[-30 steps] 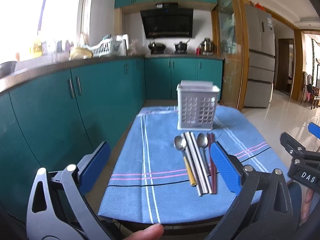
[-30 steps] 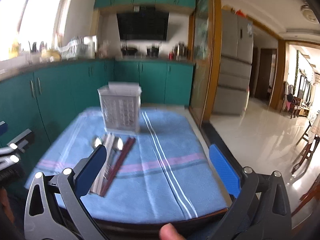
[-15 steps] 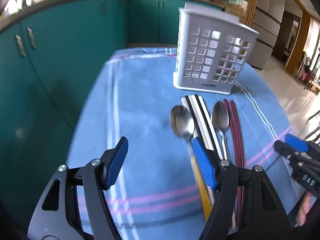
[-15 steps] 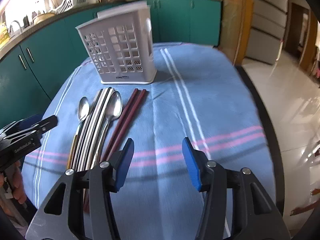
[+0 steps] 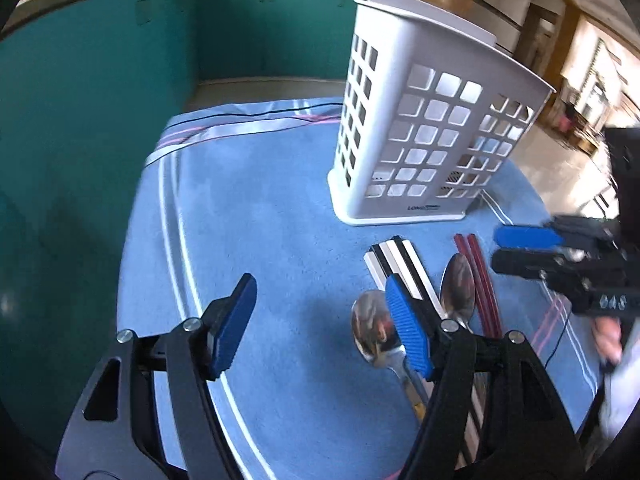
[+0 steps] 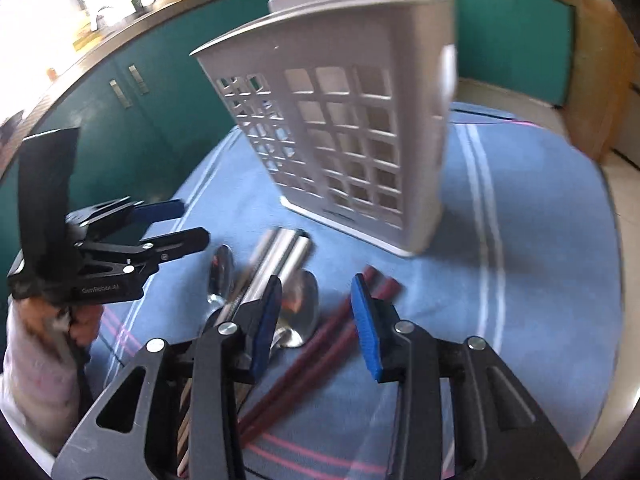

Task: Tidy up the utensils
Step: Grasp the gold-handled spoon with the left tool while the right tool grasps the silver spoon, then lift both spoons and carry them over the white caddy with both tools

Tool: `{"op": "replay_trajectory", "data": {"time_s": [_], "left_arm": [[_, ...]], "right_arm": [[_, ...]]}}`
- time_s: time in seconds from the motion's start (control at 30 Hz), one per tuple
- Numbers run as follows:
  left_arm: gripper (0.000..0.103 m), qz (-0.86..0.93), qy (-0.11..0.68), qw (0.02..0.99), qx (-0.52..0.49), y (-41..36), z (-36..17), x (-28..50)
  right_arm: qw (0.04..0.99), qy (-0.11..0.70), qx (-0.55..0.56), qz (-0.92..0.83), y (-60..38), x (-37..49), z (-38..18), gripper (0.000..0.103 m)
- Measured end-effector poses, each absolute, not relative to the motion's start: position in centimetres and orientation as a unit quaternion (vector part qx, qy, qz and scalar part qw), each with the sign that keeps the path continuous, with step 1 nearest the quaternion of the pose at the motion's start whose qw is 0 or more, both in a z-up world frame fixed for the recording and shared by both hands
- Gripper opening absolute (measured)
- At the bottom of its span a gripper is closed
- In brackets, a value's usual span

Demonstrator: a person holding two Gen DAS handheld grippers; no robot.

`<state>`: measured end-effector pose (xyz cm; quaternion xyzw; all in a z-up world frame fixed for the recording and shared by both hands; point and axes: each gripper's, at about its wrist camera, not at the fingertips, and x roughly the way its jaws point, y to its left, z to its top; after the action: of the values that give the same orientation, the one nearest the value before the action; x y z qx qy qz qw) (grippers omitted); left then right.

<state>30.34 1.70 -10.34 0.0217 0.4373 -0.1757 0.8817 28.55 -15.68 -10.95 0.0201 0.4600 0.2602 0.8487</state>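
A white holder (image 5: 420, 128) with square holes stands upright on the blue cloth (image 5: 260, 208) that covers the bench, toward its far end. In front of it the utensils lie side by side, their tips pointing at the holder: a spoon (image 5: 372, 338) on the left, then steel chopsticks (image 5: 404, 260), a second spoon (image 5: 458, 290), and red chopsticks (image 5: 480, 272) on the right. The left claw (image 5: 324, 326) hangs low over the cloth with its blue pads spread wide — its right pad (image 5: 408, 328) sits over the first spoon and the steel chopsticks, its left pad over bare cloth, and nothing is between them. The right claw (image 6: 316, 326) is spread too, though more narrowly, and holds nothing; in its own view the second spoon (image 6: 300, 304) and the red chopsticks (image 6: 316, 356) lie between its pads, the right pad (image 6: 366, 328) over the red pair. Whether either claw touches a utensil cannot be told. Each claw shows at the edge of the other's view — the two work close side by side. Teal cabinets (image 5: 100, 80) run behind the bench.
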Motion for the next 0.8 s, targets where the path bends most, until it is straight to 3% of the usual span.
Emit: {"op": "replay_trajectory", "data": {"time_s": [0.27,0.4,0.43,0.5,0.6,0.8], "left_arm": [[0.063,-0.300,0.463,0.834,-0.002,1.7,-12.8,32.6],[0.047,-0.337,0.469,0.816,-0.031,1.6,-13.8,33.6],[0.036,-0.348,0.474,0.808,-0.041,1.6,-14.0,33.8],[0.023,-0.357,0.480,0.800,-0.055,1.4,-14.4,34.3],[0.008,-0.364,0.486,0.792,-0.062,0.9,-15.0,34.4],[0.004,-0.328,0.467,0.819,-0.061,0.9,-13.1,32.2]], "right_arm": [[0.799,0.481,0.047,0.358,-16.8,32.0,-12.6,0.038],[0.780,0.490,0.061,0.385,-17.5,32.7,-13.9,0.037],[0.776,0.490,0.068,0.391,-17.6,32.9,-14.2,0.033],[0.768,0.491,0.083,0.403,-17.9,32.8,-14.0,0.010],[0.763,0.491,0.096,0.410,-18.7,33.1,-14.1,0.003],[0.789,0.462,0.103,0.391,-19.8,31.8,-12.2,0.002]]}}
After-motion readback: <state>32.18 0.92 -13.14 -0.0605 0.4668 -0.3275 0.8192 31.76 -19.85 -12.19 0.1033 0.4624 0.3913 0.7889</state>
